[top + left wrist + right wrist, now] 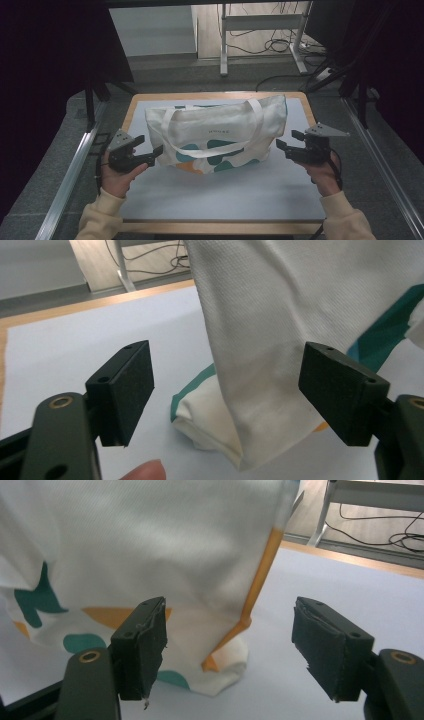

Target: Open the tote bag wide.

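A cream canvas tote bag (220, 132) with teal and orange shapes and two white handles stands on the pale mat (225, 195). My left gripper (148, 148) is open at the bag's left bottom corner (220, 440), which lies between the jaws without touching them. My right gripper (290, 141) is open beside the bag's right side. There the orange side seam (260, 580) and the bottom corner (225, 665) lie between the jaws. Neither gripper holds anything.
The mat covers a wooden table (215, 96) whose edge shows at the back. Metal rails (75, 170) run along both sides. Behind the table stand a white desk frame (260, 30) and cables on the floor (280, 47). Bare mat lies in front of the bag.
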The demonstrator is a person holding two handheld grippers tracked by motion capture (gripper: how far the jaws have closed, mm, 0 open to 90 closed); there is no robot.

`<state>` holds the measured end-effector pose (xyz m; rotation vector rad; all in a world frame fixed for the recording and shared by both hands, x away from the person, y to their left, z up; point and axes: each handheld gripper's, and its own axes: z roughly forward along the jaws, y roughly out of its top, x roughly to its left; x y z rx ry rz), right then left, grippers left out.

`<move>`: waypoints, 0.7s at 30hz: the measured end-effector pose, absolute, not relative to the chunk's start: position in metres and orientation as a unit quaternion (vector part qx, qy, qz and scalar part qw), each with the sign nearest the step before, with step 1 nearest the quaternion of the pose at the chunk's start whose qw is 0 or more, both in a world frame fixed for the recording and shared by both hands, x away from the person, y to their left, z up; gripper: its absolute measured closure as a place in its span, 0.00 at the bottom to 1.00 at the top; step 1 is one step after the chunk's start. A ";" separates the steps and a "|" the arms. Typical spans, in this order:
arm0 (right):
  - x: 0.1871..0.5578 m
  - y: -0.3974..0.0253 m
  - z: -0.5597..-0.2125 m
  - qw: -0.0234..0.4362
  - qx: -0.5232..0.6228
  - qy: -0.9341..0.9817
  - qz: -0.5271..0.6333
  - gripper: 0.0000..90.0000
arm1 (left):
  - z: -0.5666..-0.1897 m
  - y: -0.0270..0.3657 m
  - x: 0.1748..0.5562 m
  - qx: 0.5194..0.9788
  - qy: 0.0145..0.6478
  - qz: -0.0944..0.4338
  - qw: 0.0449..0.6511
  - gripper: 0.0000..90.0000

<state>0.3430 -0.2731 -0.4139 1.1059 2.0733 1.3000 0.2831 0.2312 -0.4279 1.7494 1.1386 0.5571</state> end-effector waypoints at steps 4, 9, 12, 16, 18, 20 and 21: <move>0.353 -0.270 -0.408 0.215 0.394 0.757 0.474 0.31 | -0.430 0.230 0.291 0.715 0.464 0.216 0.477 0.26; 0.364 -0.266 -0.402 0.209 0.385 0.763 0.475 0.29 | -0.429 0.228 0.298 0.715 0.461 0.208 0.483 0.32; 0.371 -0.267 -0.401 0.202 0.377 0.767 0.478 0.28 | -0.429 0.227 0.301 0.718 0.457 0.204 0.484 0.34; 0.379 -0.270 -0.403 0.180 0.376 0.766 0.490 0.28 | -0.430 0.225 0.304 0.716 0.455 0.196 0.492 0.38; 0.382 -0.269 -0.404 0.176 0.376 0.766 0.491 0.27 | -0.431 0.223 0.304 0.717 0.453 0.194 0.493 0.41; 0.384 -0.269 -0.406 0.171 0.376 0.767 0.491 0.27 | -0.431 0.222 0.305 0.718 0.452 0.190 0.493 0.44; 0.385 -0.269 -0.406 0.170 0.377 0.767 0.491 0.27 | -0.431 0.222 0.305 0.719 0.450 0.188 0.494 0.46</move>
